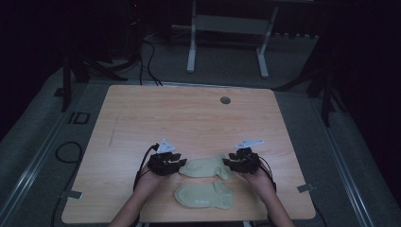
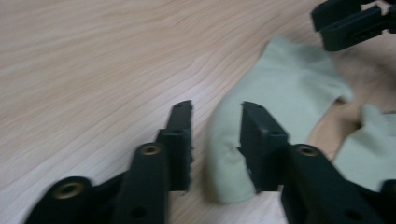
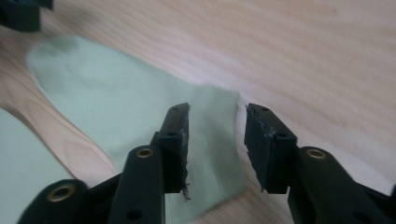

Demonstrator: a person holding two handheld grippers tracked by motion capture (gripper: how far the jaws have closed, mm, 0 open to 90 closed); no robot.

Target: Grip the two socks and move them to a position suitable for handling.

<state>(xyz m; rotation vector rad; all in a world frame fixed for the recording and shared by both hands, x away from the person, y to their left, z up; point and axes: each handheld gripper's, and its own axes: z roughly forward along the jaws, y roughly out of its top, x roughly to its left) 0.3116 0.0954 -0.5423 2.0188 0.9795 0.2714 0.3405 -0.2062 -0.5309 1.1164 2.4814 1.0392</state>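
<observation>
Near the front edge of the light wooden tabletop lie two pale green ankle socks, flat and apart from each other. The farther pale green sock runs with its long axis left to right across the tabletop: its rounded toe end points toward the person's left, and its cuff end, turned up slightly toward the back, points right. The nearer pale green sock lies just in front of it, closer to the front edge, on the same left-to-right axis, toe to the left.

At the toe end of the farther sock sits the left hand-held gripper, its black jaws parted with a clear gap; in the left gripper view the toe fabric lies in that gap and under the right jaw, but the jaws are not closed on it. At the cuff end sits the right hand-held gripper, jaws likewise apart, with the cuff edge of the sock lying between them and beneath the left jaw, ungripped.

Behind the farther sock the tabletop is bare wood up to a small round grey grommet near the back edge. Beyond the tabletop stand the white legs of a frame on a dark floor.
</observation>
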